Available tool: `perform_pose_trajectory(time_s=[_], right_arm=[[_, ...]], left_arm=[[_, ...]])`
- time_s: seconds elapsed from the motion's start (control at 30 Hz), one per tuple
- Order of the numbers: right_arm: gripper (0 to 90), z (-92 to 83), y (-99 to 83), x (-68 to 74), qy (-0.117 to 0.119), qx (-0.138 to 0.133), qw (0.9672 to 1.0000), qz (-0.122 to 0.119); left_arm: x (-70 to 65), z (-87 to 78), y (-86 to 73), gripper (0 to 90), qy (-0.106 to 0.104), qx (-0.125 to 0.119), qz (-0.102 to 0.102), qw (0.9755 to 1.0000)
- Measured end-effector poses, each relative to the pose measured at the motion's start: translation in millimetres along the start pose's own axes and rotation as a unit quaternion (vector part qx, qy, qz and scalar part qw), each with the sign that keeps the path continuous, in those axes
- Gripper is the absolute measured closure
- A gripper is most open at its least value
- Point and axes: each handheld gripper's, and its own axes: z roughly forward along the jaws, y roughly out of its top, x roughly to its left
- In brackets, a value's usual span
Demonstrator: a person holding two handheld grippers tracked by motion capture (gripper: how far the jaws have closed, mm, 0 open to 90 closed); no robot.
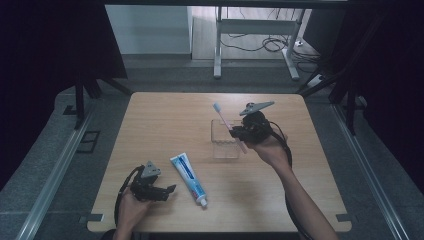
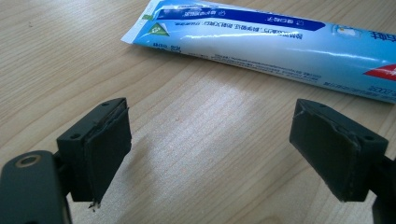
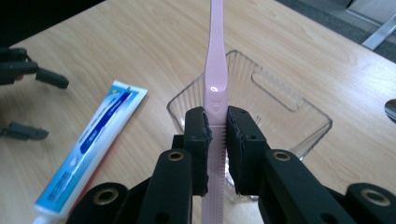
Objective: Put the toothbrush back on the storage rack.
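My right gripper (image 1: pixel 239 132) is shut on a pink toothbrush (image 1: pixel 226 123), held above a clear ribbed plastic box (image 1: pixel 225 150) at the table's middle right. In the right gripper view the toothbrush handle (image 3: pixel 216 79) runs up between the pads (image 3: pixel 202 135) of my right gripper (image 3: pixel 216 140), over the box (image 3: pixel 280 100). A blue and white toothpaste tube (image 1: pixel 189 178) lies flat near the front. My left gripper (image 1: pixel 169 192) rests open on the table just left of the tube. In the left gripper view its pads (image 2: pixel 109 149) stand wide apart with bare wood between them and the tube (image 2: pixel 280 44) beyond.
The wooden table (image 1: pixel 165 120) has grey floor and rails on both sides. A white desk frame (image 1: pixel 255 30) with cables stands beyond the far edge. Dark curtains (image 1: pixel 50 45) hang at left and right.
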Motion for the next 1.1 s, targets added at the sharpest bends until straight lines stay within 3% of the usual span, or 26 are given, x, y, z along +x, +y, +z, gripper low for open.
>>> perform_pose_trajectory(time_s=[0.83, 1.1], right_arm=[[79.3, 25.5, 14.0, -15.6, -0.019, -0.05, 0.9986, 0.009], [79.3, 38.2, 12.0, -20.4, -0.024, -0.039, 0.9989, 0.009]], left_arm=[[0.2, -0.7, -0.1, 12.8, -0.001, -0.005, -0.003, 1.0], [-0.1, -0.1, -0.1, 12.8, -0.002, -0.003, -0.001, 1.0]])
